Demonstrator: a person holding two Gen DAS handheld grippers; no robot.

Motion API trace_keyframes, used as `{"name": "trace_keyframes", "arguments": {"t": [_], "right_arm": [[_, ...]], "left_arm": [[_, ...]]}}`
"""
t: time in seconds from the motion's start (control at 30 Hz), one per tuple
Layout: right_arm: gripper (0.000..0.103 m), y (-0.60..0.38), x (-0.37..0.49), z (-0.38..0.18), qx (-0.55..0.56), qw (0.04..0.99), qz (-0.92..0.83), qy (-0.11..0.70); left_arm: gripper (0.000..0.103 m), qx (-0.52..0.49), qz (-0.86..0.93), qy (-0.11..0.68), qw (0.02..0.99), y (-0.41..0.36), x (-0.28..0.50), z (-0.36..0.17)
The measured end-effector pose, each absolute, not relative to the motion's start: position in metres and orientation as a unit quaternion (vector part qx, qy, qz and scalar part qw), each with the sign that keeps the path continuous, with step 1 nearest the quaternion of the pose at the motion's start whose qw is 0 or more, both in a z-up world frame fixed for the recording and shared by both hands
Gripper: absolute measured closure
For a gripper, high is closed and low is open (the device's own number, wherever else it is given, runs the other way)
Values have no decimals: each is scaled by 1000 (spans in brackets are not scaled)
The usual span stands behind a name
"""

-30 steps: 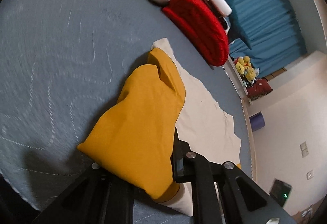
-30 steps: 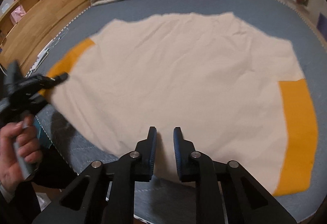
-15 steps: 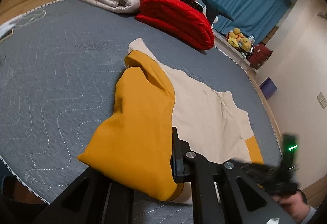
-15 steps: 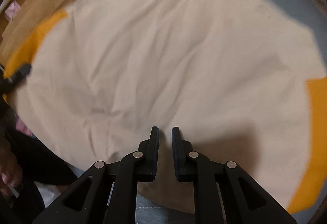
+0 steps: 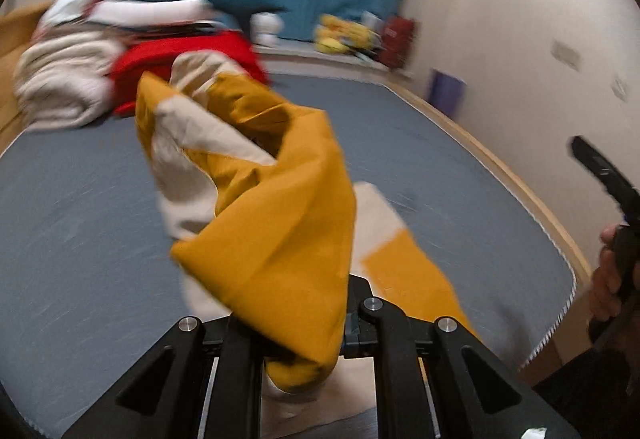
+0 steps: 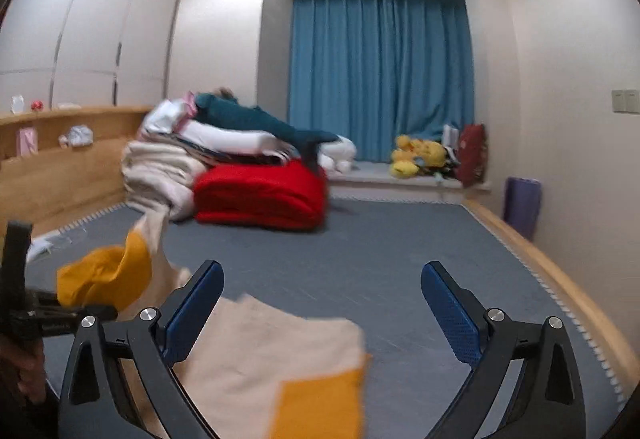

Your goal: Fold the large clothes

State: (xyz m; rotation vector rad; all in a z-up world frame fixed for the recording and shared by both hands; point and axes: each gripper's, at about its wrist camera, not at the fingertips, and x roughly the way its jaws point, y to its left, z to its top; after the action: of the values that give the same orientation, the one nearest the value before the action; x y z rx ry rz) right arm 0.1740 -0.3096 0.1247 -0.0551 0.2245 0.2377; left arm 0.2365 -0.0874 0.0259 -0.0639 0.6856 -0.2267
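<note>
- While held only by a bunched yellow sleeve end, could slip: garment [image 5: 264,207] hangs from the left gripper [image 5: 304,323] in a loose wad, most of the weight trailing down to the bed [image 5: 80,223].
- Clamped on that yellow cloth, fingers hidden under the folds; depth of bite cannot be told from the left wrist view.
- Likely fault: cloth pulling free mid-lift, caused by a shallow pinch on a thick crumple.
- Second risk: uneven fold. Cream body [image 6: 256,351] lies rumpled and partly doubled on the grey cover, with one yellow cuff [image 6: 320,407] at the near edge; carrying the sleeve across without flattening first would lock in creases.
- Third risk: drag. Pulling sideways instead of lifting would haul the whole garment toward the bed edge, near the wooden frame [image 6: 560,279].
- Right gripper [image 6: 320,307] spread wide, blue pads [image 6: 452,315] well apart, grasping nothing; poised low above the near part of the garment, pointing level across the bed toward the curtain [image 6: 380,71].
- Left gripper raised above the bed, pointing toward the stacked bedding [image 5: 68,87] and red blanket [image 6: 260,195]; seen from the right wrist view at far left with the sleeve puffed above it.
- Heavy blur in the left view; fine detail of the grip not readable.
- Stack well apart from the garment; no snag expected there.
</note>
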Motion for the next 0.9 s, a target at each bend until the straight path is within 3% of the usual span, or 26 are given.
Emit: {"name": "trace_keyframes", "arguments": {"t": [0.2, 0.27, 0.43, 0.5, 0.57, 0.63, 0.9], "right_arm": [[5, -370, 188, 82, 30, 974, 85, 208], [15, -381, 192, 75, 41, 971, 84, 222], [61, -411, 221, 56, 72, 955, 72, 277], [62, -431, 232, 52, 104, 948, 74, 291], [63, -444, 239, 46, 130, 940, 76, 305], [62, -444, 246, 38, 144, 930, 88, 325], [60, -393, 264, 1, 135, 878, 176, 425]], "left_arm": [[92, 31, -183, 399, 898, -201, 268, -25], [92, 56, -205, 434, 875, -236, 272, -57], [87, 105, -221, 482, 841, -269, 265, -114], [80, 97, -228, 486, 838, -265, 265, -110], [59, 71, -250, 496, 828, -256, 264, -99], [50, 42, -277, 496, 822, -243, 261, -82], [47, -22, -276, 455, 847, -144, 231, -27]]}}
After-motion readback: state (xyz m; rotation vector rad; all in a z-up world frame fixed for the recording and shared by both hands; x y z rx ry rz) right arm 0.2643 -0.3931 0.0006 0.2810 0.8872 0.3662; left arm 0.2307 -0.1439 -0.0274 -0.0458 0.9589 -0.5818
